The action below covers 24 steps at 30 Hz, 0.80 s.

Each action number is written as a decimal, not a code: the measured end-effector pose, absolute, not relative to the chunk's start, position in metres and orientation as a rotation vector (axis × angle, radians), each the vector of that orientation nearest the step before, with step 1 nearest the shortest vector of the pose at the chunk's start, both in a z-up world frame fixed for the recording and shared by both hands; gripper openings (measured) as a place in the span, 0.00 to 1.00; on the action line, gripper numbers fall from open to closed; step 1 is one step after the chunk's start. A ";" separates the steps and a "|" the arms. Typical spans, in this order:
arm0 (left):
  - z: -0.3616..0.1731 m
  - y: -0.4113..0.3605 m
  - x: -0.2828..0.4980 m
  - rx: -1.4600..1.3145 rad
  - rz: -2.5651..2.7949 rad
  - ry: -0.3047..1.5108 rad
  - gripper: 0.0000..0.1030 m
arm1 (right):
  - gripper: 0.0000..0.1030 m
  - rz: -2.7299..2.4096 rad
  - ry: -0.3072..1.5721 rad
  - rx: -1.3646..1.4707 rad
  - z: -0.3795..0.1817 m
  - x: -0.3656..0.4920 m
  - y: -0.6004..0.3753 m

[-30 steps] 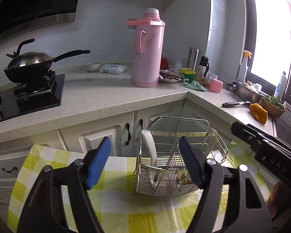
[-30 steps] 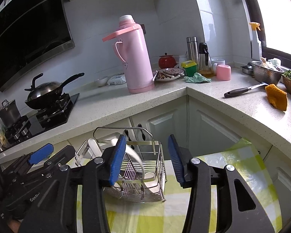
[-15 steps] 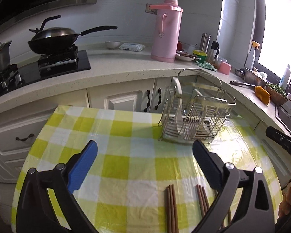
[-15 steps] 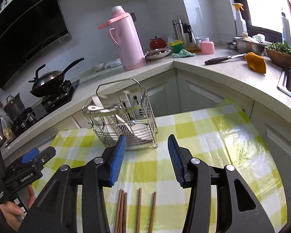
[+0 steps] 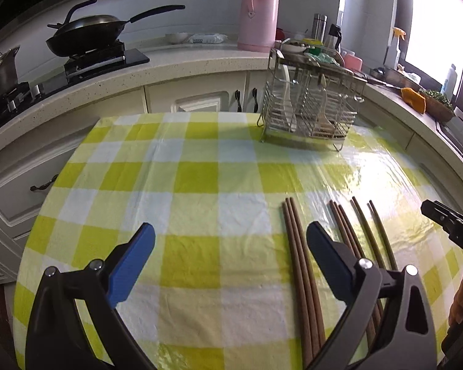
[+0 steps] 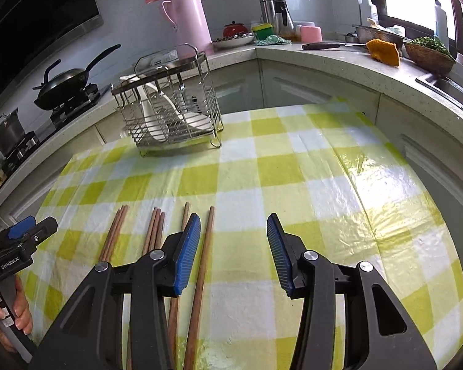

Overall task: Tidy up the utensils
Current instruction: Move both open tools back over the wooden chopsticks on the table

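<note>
Several brown wooden chopsticks [image 5: 299, 259] lie in loose groups on the yellow-checked tablecloth [image 5: 200, 178]; they also show in the right wrist view [image 6: 203, 262]. A wire utensil rack [image 5: 308, 108] with white spoons stands at the table's far side, also in the right wrist view [image 6: 169, 114]. My left gripper [image 5: 230, 240] is open and empty, just left of the chopsticks. My right gripper [image 6: 233, 234] is open and empty, above the rightmost chopsticks.
A kitchen counter [image 5: 182, 64] curves behind the table with a pink thermos [image 5: 257, 9], a wok on a stove [image 5: 89, 34], cups, a knife [image 6: 324, 45] and an orange cloth [image 6: 382, 51]. A sink [image 6: 447, 83] lies at the right.
Both grippers have pulled back and tilted down from the rack. The chopsticks on the cloth have come into view right under them. Both stay open.
</note>
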<state>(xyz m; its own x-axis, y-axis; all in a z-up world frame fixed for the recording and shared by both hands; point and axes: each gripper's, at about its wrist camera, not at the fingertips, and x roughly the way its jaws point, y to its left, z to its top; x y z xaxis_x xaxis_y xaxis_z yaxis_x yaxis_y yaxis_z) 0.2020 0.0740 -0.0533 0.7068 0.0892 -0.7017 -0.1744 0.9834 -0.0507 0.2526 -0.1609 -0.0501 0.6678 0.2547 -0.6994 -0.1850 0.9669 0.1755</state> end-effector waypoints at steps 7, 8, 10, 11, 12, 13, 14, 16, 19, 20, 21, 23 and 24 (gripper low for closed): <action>-0.078 0.056 0.186 -0.114 0.085 0.843 0.93 | 0.43 0.264 0.858 0.037 -0.073 0.239 -0.152; -0.080 0.055 0.184 -0.120 0.079 0.849 0.93 | 0.43 0.267 0.864 0.028 -0.076 0.238 -0.150; -0.084 0.057 0.181 -0.135 0.072 0.857 0.93 | 0.42 0.276 0.881 0.019 -0.081 0.237 -0.147; -0.087 0.058 0.180 -0.144 0.072 0.863 0.93 | 0.41 0.279 0.888 0.012 -0.084 0.237 -0.144; -0.089 0.060 0.179 -0.153 0.073 0.868 0.93 | 0.40 0.285 0.892 0.006 -0.085 0.237 -0.143; -0.091 0.062 0.178 -0.162 0.074 0.872 0.93 | 0.37 0.296 0.897 0.003 -0.087 0.237 -0.141; -0.092 0.064 0.177 -0.169 0.075 0.876 0.92 | 0.35 0.305 0.903 0.004 -0.088 0.238 -0.140; -0.095 0.066 0.176 -0.176 0.078 0.883 0.92 | 0.34 0.310 0.911 0.003 -0.091 0.240 -0.138; -0.096 0.070 0.175 -0.176 0.086 0.887 0.92 | 0.32 0.318 0.920 -0.003 -0.093 0.242 -0.134; -0.097 0.070 0.175 -0.176 0.087 0.888 0.92 | 0.31 0.321 0.922 -0.006 -0.093 0.242 -0.133; -0.096 0.070 0.175 -0.176 0.087 0.887 0.92 | 0.30 0.325 0.923 -0.010 -0.093 0.243 -0.131; -0.096 0.069 0.176 -0.174 0.087 0.887 0.92 | 0.29 0.330 0.925 -0.017 -0.093 0.244 -0.128; -0.096 0.069 0.177 -0.174 0.086 0.887 0.92 | 0.29 0.332 0.926 -0.020 -0.094 0.245 -0.127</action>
